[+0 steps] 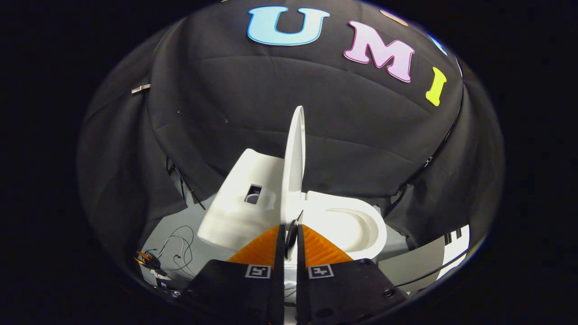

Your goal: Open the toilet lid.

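A white toilet stands just beyond the fingers, seen from the side. Its lid (295, 153) is raised upright, edge-on to me, between the tank (230, 212) on the left and the open bowl (356, 223) on the right. My gripper (290, 234) sits at the foot of the lid, its fingers drawn close together with only a narrow gap. A thin dark tab (292, 232) is pinched in that gap, and a slim dark stalk rises from it toward the lid's base. What the tab is fixed to is hidden by the fingers.
The tank has a small square hole (254, 194) in its top. Loose thin cables (176, 253) and a small orange-and-black clip (146, 260) lie on the grey floor (189, 221) left of the toilet. Black cloth walls surround the booth.
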A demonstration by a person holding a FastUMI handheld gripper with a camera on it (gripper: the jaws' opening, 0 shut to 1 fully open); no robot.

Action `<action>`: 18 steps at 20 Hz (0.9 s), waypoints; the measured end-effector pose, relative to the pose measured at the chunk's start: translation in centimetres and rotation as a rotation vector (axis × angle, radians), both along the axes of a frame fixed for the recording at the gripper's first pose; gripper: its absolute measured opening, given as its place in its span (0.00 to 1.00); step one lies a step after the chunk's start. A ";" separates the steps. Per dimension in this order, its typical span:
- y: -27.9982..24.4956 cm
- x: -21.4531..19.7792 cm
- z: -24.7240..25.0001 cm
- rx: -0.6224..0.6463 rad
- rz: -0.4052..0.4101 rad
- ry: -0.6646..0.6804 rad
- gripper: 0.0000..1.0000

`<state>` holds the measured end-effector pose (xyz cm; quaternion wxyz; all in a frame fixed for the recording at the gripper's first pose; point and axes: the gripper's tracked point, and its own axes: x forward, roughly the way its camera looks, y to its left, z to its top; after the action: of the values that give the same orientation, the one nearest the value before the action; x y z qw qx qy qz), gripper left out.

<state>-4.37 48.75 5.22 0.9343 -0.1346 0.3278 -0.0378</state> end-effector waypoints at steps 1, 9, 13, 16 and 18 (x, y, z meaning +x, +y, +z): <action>0.0 -0.3 -0.2 0.010 0.000 0.012 0.16; 1.0 0.7 0.7 0.014 0.054 -0.022 0.93; 2.4 0.7 1.8 0.069 0.110 -0.041 0.98; 2.6 1.0 2.8 0.072 0.115 -0.061 1.00; 2.6 1.2 3.5 0.076 0.124 -0.075 1.00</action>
<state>-3.17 51.30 8.76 0.9509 -0.1176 0.2849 0.0275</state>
